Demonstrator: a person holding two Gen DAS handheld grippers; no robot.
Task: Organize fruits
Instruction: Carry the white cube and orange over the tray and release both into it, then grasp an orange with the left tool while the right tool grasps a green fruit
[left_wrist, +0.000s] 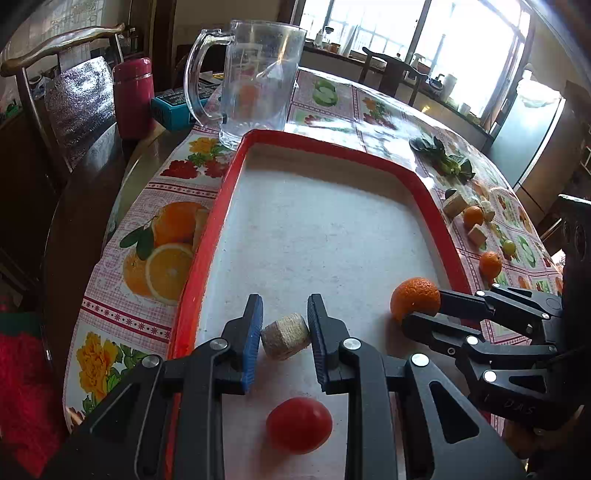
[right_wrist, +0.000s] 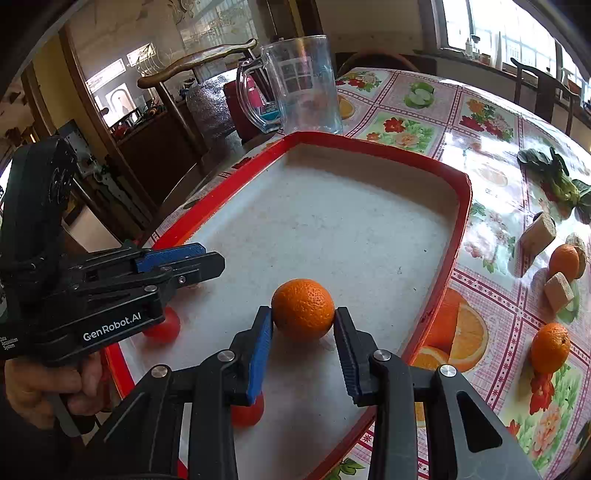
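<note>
I'm holding the left gripper (left_wrist: 285, 334) around a tan cork-like block (left_wrist: 285, 335) on the red-rimmed tray (left_wrist: 207, 258), fingers touching both its sides. My right gripper (right_wrist: 303, 325) is pinching an orange (right_wrist: 303, 309) resting on the tray floor near the right rim. A red tomato (left_wrist: 299, 424) is sitting just under the left gripper. More oranges (right_wrist: 550, 347) are lying on the desk (right_wrist: 491, 122) beside the tray.

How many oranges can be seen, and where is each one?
3. One orange sits in the red tray between the right gripper fingers. Two oranges lie on the tablecloth right of the tray: one among beige blocks, one nearer. Others may be hidden.
</note>
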